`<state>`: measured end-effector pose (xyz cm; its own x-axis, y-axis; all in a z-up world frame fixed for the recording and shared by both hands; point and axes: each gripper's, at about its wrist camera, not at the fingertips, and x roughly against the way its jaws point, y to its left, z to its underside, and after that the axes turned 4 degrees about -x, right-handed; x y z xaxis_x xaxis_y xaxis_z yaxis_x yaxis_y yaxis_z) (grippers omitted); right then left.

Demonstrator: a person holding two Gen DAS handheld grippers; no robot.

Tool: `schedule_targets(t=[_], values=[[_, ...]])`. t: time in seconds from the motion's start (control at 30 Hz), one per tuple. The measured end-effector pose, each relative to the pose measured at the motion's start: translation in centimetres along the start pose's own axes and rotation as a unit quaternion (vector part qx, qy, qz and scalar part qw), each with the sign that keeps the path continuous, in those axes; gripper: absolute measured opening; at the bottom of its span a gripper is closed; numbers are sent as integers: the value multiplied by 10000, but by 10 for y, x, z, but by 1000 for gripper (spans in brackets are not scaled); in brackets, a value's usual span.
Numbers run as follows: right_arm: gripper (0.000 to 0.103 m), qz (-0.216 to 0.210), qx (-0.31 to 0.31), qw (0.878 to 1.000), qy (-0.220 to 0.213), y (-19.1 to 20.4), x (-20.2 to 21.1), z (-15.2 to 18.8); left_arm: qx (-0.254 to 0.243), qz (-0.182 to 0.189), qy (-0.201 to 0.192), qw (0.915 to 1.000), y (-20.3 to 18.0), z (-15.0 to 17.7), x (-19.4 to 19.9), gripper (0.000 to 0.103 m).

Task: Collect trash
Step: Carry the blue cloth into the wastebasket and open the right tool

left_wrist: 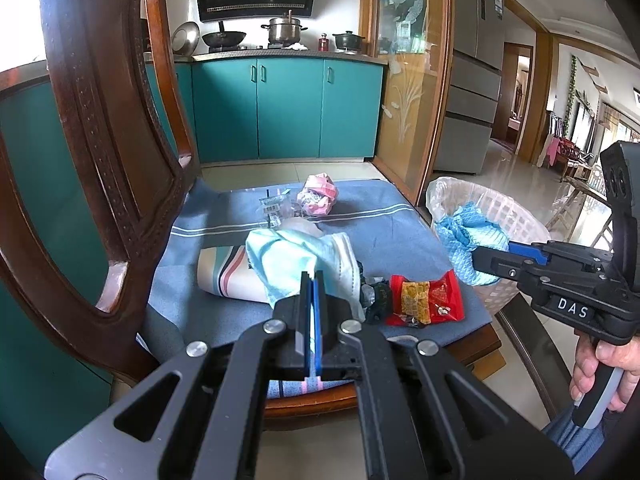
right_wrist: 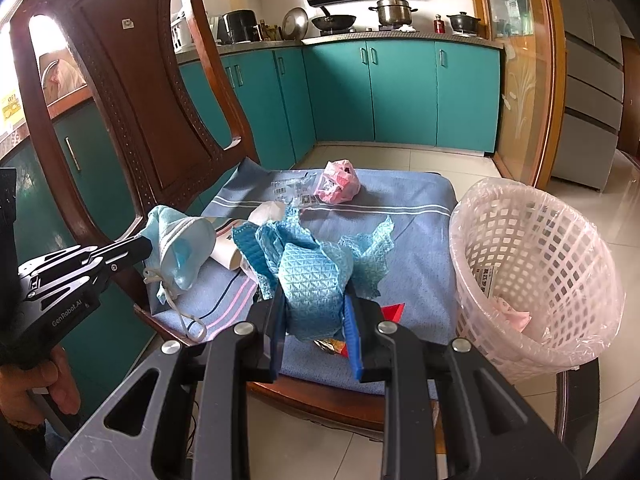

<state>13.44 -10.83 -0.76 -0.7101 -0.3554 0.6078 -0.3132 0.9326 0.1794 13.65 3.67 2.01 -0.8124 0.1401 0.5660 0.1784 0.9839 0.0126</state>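
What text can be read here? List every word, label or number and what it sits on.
"DAS": white letters on the right hand-held gripper body.
"GenRobot.AI": on the left hand-held gripper body.
Printed slip inside the laundry-style basket: too blurred to read.
Clear barcoded wrapper on the blue cloth: too small.
Fridge sticker: unreadable.

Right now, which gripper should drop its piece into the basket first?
Right. The right gripper holds the blue cloth beside the basket; the left gripper, holding the face mask, is farther away.
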Motion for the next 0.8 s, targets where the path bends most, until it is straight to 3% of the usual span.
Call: schedule_targets(t=[0.3,0.53,0.6,0.67,0.8], values=[[25,81,-69,9999,-125,-8,4,-5,17,-15,0,10000,1,0,0,2],[26,866,-734,9911,-700,-85,27,-34,41,-9,20,10000,2,2,0,2],[28,1084,-1043,9860,-719,-115,24,-38,26,-6,29,10000,2,2,-1,2],[49,1261,-1182,9830,-626,-135,17,-40,15,-2,53,10000,1,2,-3,2],[50,1274,-1471,9783,-710,-156,27,-38,-14,21,104,9999,-2,3,-7,2]])
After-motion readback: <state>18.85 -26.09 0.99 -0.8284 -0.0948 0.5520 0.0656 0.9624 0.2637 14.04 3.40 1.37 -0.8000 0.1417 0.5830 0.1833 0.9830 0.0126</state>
